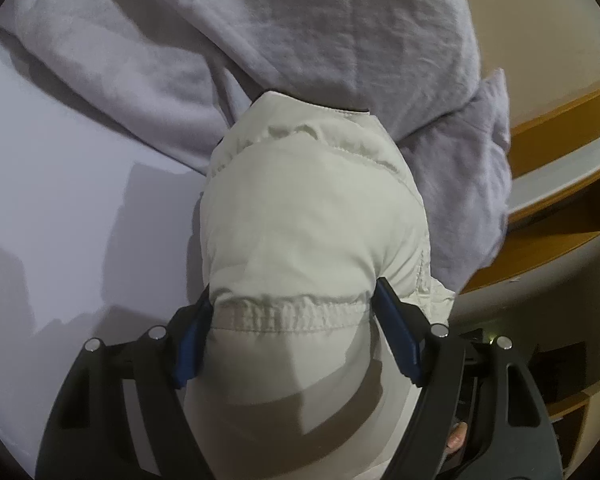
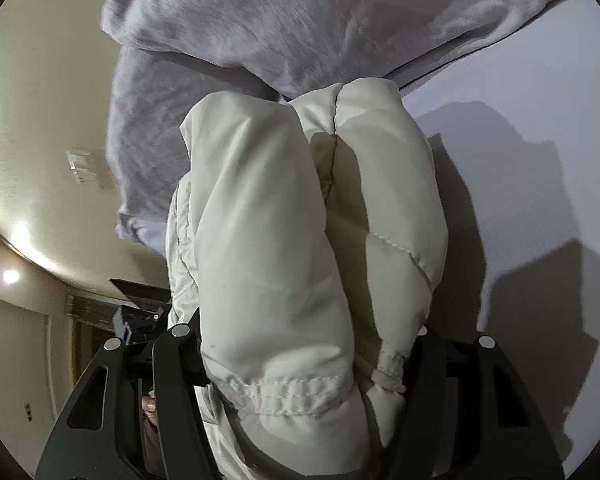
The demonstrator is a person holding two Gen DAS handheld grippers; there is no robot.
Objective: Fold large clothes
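Under you is a pale lilac bed surface (image 1: 60, 208), bare toward its near side, with a rumpled lilac blanket (image 1: 320, 32) heaped along the far part and spilling over the edge where the wooden shelving (image 1: 560, 216) shows in the left wrist view. The task's thing, a cream padded jacket (image 1: 312, 220), is bunched between your two tools, its far end lying against the blanket and its near end raised off the bed.

Your left gripper (image 1: 296, 324) is clamped partway closed on the jacket's elastic-stitched hem, with blue pads (image 1: 396, 336) pressing the bulk from both sides. Your right gripper (image 2: 308, 360) is likewise closed partway on a thick, doubled bundle of the same jacket; its fingertips are buried in the padding.

You look to be in the carry part of a fold, hem in both grips. Next, I judge, bring the hem across to the jacket's far end, keep both hands level so the edge lands straight, and clear the blanket before you let go.
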